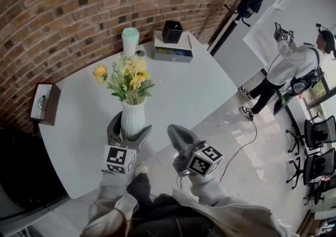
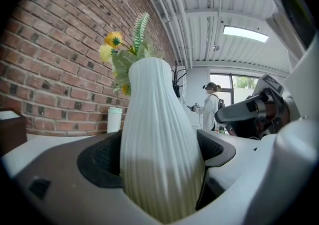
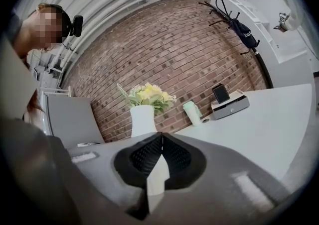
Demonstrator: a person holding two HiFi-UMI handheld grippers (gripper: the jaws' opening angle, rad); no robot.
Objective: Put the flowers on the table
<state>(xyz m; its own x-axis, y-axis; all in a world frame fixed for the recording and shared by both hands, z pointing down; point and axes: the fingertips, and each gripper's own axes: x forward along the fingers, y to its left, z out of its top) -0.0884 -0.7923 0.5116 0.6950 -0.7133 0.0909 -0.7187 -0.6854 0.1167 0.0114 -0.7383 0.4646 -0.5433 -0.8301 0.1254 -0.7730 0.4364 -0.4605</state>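
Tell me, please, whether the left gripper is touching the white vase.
Touching: the left gripper view shows the left gripper clamping the white vase's sides.

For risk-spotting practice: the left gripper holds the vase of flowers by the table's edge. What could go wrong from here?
The vase is near the table's front edge, so released here it might be knocked off. The left gripper clamps it low while the flowers stand tall, so it could tip as the jaws open.

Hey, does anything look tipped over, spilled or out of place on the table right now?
Nothing stands out. The vase is upright between the left gripper's jaws, near the table's front edge, with the flowers intact and nothing spilled.
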